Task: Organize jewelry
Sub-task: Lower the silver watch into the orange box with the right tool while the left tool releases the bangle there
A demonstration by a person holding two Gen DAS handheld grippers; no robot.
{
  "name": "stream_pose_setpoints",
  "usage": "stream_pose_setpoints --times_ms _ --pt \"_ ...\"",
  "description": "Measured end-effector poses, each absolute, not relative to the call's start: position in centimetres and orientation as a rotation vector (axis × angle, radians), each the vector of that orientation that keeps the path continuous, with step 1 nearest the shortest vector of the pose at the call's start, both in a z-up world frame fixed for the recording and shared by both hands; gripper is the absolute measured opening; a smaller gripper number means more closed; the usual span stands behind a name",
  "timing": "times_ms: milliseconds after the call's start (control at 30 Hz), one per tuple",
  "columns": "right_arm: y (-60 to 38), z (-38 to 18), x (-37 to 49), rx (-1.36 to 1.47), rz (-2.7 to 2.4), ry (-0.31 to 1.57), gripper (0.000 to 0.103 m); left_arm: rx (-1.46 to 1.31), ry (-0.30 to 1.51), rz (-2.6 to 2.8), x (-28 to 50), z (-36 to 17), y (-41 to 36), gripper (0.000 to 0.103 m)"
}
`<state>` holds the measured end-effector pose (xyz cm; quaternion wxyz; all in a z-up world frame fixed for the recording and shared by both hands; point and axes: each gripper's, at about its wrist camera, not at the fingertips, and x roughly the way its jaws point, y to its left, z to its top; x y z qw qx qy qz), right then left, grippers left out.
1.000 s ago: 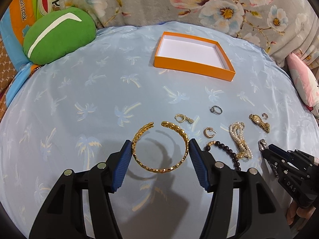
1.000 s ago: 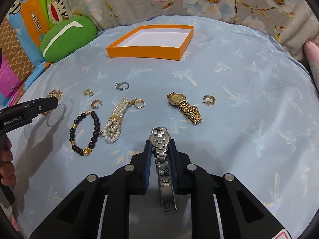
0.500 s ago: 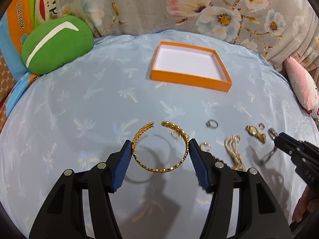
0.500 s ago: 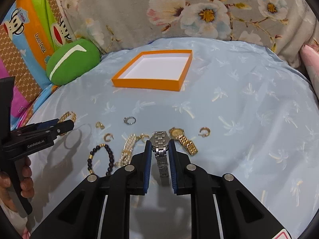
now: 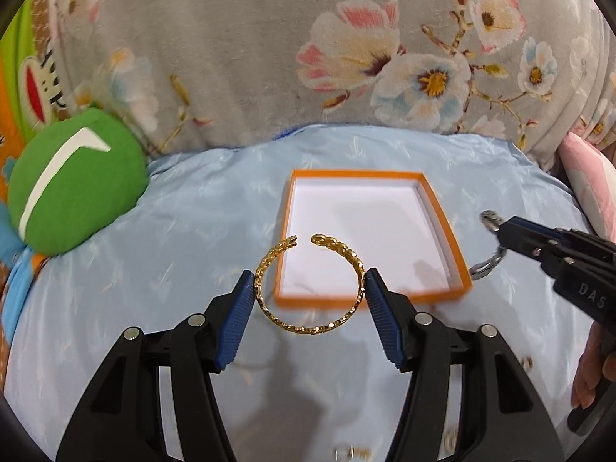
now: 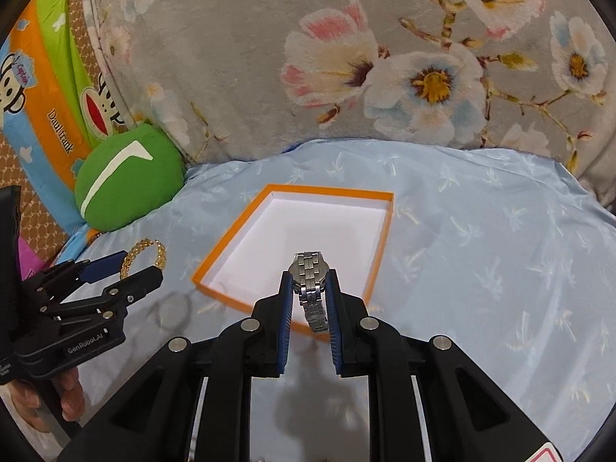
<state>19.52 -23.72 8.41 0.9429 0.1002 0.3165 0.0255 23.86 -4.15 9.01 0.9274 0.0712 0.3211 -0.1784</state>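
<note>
left gripper (image 5: 310, 300): its 2 blue pads press on opposite sides of the gold bangle (image 5: 308, 288), clamped across its width at lower centre of the left wrist view.
gold bangle: held off the cloth, an open c shape; its gap points away from the camera toward the orange box (image 5: 460, 265), and the far ends reach over the box's near edge in the picture.
right gripper (image 6: 310, 288): jaws nearly together, squeezing the silver watch (image 6: 310, 269) between the blue pads at centre of the right wrist view.
silver watch: long axis runs along the fingers; the round case sits at the fingertips, pointing away toward the box, while the link band trails back and droops between the pads.
orange box: shallow, white inside, lying on the pale blue cloth (image 6: 481, 250) at frame centre in both views.
green cushion (image 6: 127, 177): left of the box, at the cloth's far edge.
floral blanket (image 6: 346, 57): fills the upper part of each frame.
</note>
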Motion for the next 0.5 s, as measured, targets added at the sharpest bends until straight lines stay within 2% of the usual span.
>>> stream_pose_setpoints --times_ms 233,500 --pt "-24.2 6.6 27.9 0.173 0.014 0.682 0.016 0.148 0.680 -0.375 32.2 7.6 -8.1 0.057" --pt "-25.4 3.4 33.0 0.141 -0.025 0.752 0.016 0.135 0.761 -0.369 38.2 4.3 -11.0 0.057"
